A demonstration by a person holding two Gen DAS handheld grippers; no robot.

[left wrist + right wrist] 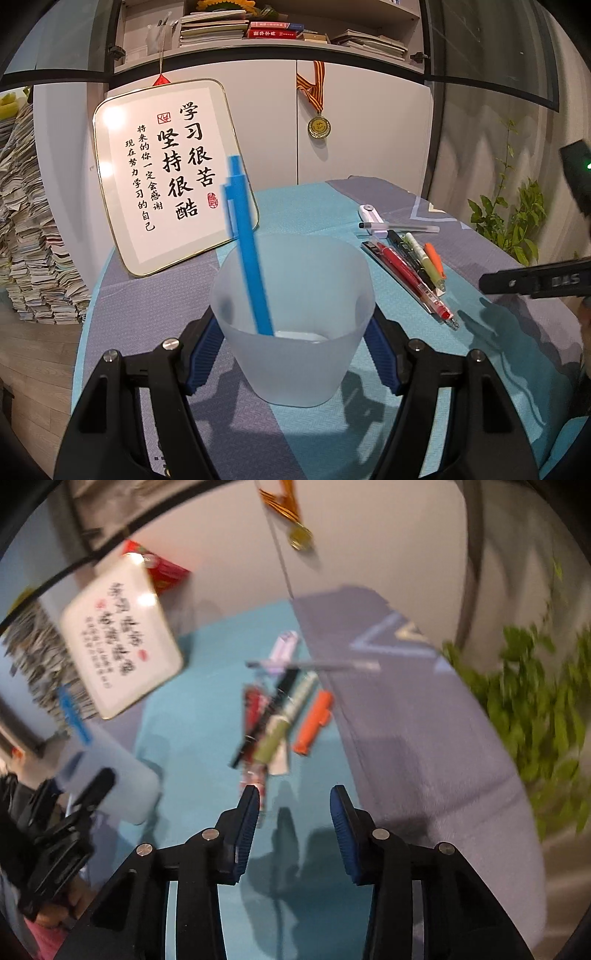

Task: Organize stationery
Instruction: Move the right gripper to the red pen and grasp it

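The left gripper [291, 354] clamps the frosted cup [291, 317], blue pen [249, 251] standing inside. To its right the right gripper [293, 808] hangs empty, jaws parted, near the loose pens [280, 709]; best to single out the orange marker [314, 722].

Indoor light from overhead is even and fairly bright. The left wrist view is sharp, with glare spots on the framed sign [162, 177] and soft shadows on the table [480, 332]. The right wrist view is motion-blurred throughout. Both bend at the dark rounded edges.
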